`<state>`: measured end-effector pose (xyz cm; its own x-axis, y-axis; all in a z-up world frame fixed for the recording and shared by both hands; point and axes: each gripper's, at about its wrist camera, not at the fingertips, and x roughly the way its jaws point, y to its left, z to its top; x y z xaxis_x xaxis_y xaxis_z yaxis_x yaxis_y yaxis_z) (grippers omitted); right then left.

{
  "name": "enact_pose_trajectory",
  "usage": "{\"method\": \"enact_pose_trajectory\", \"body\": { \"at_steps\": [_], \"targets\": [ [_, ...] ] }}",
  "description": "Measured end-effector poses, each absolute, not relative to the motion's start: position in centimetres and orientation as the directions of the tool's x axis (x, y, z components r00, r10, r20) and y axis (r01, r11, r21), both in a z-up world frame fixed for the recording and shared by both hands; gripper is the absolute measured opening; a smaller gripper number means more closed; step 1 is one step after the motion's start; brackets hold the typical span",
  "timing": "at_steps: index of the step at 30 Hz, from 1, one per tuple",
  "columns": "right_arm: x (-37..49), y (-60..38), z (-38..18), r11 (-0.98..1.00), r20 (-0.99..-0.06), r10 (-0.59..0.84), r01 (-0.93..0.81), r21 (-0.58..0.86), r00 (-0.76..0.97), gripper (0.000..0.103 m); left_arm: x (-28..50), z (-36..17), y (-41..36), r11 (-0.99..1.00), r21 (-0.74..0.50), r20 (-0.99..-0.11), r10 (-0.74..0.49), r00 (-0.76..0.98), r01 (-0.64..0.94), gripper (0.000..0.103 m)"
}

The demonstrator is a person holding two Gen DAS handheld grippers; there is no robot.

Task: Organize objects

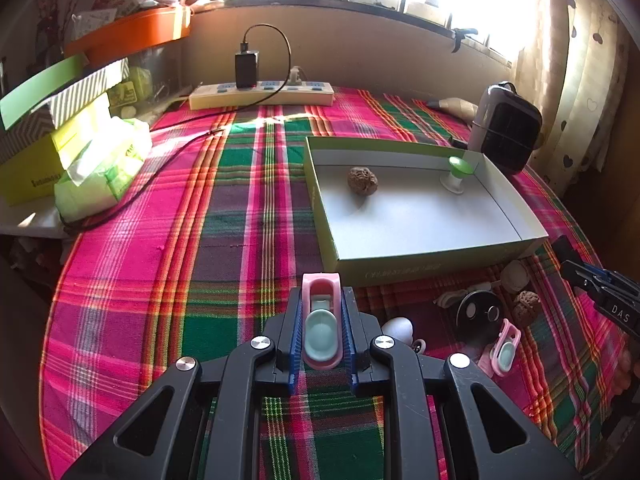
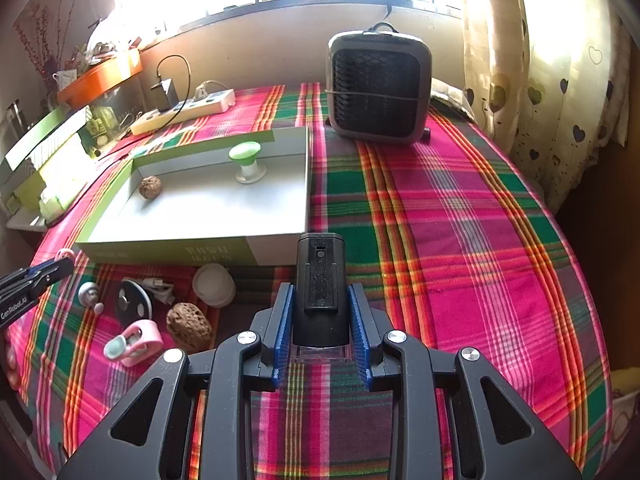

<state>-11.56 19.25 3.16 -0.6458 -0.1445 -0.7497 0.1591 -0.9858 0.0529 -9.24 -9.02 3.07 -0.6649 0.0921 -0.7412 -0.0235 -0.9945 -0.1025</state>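
In the left wrist view, the left gripper [image 1: 322, 320] is clenching a pink clip [image 1: 322, 322] above the plaid cloth [image 1: 160, 264], just short of the box [image 1: 400, 268], which is holding a walnut [image 1: 362, 179] and a green knob [image 1: 456, 174].

In the right wrist view, the right gripper [image 2: 320, 320] is gripping a black case [image 2: 320, 280] near the box's front wall, with a second clip [image 2: 134, 342] lying on the cloth beside another walnut [image 2: 189, 326].
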Motion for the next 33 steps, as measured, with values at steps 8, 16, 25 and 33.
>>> {"method": "enact_pose_trajectory", "body": {
  "at_steps": [8, 16, 25, 33],
  "targets": [
    [-12.4, 18.4, 4.7, -0.977, -0.738, -0.192, 0.197, 0.082, -0.647, 0.028, -10.0, 5.2, -8.2, -0.993, -0.104, -0.717, 0.11, -0.688, -0.05, 0.016],
    [-14.2, 17.4, 5.8, -0.972, -0.735, -0.194, 0.226, 0.056, -0.65, 0.028, -12.0, 5.8, -6.8, -0.991, -0.099, -0.717, 0.132, -0.685, -0.087, 0.016],
    [-16.8, 16.3, 5.7, -0.967, -0.75, -0.201, 0.252, 0.048, -0.63, 0.028, -14.1, 5.3, -6.1, -0.991, -0.101, -0.732, 0.137, -0.667, -0.093, 0.016],
    [-19.9, 15.3, 4.9, -0.966, -0.773, -0.188, 0.256, 0.034, -0.606, 0.028, -16.3, 4.5, -5.7, -0.991, -0.097, -0.754, 0.134, -0.643, -0.092, 0.016]
  ]
}}
